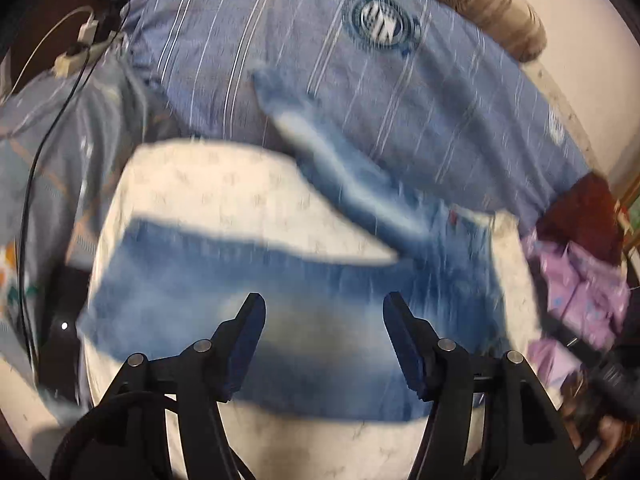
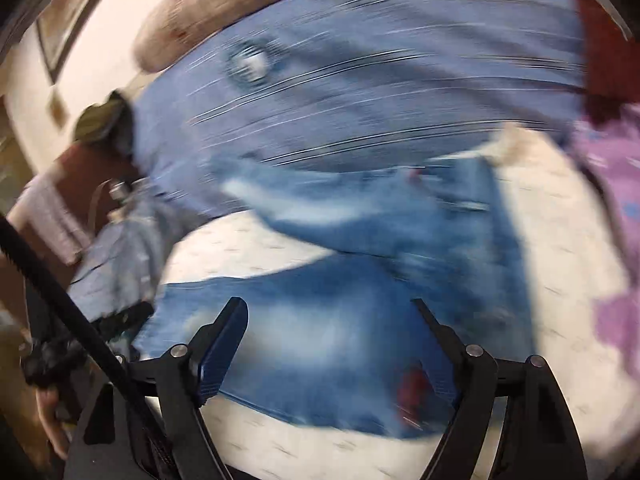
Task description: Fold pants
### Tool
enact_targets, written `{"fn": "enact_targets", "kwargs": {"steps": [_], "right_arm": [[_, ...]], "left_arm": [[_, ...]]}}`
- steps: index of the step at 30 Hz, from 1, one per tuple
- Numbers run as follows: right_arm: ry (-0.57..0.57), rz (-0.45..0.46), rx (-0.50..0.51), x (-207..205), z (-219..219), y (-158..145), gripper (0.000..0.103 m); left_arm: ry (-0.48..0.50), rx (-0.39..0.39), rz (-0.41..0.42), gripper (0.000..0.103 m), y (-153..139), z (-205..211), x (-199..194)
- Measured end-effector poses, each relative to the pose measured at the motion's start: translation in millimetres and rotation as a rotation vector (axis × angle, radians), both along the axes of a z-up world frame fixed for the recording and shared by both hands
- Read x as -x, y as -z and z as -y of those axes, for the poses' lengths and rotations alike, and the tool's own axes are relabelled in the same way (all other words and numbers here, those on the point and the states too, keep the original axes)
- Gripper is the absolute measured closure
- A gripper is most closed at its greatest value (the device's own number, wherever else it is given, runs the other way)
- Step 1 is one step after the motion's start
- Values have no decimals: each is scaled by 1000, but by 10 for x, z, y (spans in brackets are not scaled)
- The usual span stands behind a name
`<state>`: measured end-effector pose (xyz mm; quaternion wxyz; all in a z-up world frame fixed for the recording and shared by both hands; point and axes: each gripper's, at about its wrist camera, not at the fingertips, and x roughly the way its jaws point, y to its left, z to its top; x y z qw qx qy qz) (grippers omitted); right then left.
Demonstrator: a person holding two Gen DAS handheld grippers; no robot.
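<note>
Faded blue jeans (image 1: 280, 308) lie spread on a cream patterned cloth (image 1: 208, 184), with the two legs apart in a V; one leg (image 1: 340, 160) runs up onto a blue striped blanket. They also show in the right wrist view (image 2: 340, 320), with a red patch (image 2: 412, 392) near the waist. My left gripper (image 1: 324, 304) is open and empty, hovering over the near leg. My right gripper (image 2: 328, 308) is open and empty, over the jeans near the waist. Both views are blurred by motion.
A blue striped blanket (image 1: 320, 60) with a round emblem (image 1: 378, 20) lies behind. Purple clothes (image 1: 576, 288) and a dark red cloth (image 1: 580, 212) lie at the right. A cable and charger (image 1: 76, 48) are at the upper left. A beige bolster (image 1: 480, 4) lies beyond the blanket.
</note>
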<state>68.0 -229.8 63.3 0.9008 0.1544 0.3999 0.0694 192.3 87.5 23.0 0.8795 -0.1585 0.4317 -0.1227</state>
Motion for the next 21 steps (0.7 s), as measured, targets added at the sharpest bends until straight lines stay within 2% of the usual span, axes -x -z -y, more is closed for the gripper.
{"fn": "enact_targets", "kwargs": {"steps": [2,5,9,11,12,13,14,15,17,18,19,21], "right_arm": [[-85,-6,-3,-416,-274,22,21],[-157,-33,28,-972,-613,123,21],[-211,-111,67,-1753,-1034,521,21],[-229,-145,105,-2134,-1259,721,21],[-225,-152,129,-2347,-1379,810,21],[-228,-156,139,-2492,-1451,873,21],[-240,-163,151,-2689,-1556,959,21],[-245,-166,168,-2832,-1639,1013,23],[-240,-144,242,-3118,-1827,1103,26],[-229,-128,290,-3197,-1879,1115,35],[-221,-130,339,-3290,-1918,1166,60],[-237,-156,344,-3374,-1909,1191,93]], "left_arm": [[-43,8,1,36,-177,-155,-215],[-119,17,-23,35,-199,-338,-766],[-184,31,-63,37,208,-536,-1606],[-225,52,-55,39,449,-649,-1768],[-276,46,-93,40,572,-714,-1868],[-323,73,-132,41,678,-806,-1923],[-333,131,-144,41,750,-881,-1966],[-338,153,-154,41,782,-912,-2012],[-344,141,-156,40,827,-927,-2099],[-345,131,-149,40,837,-949,-2140],[-344,126,-148,40,832,-950,-2139],[-333,148,-156,40,790,-958,-2119]]}}
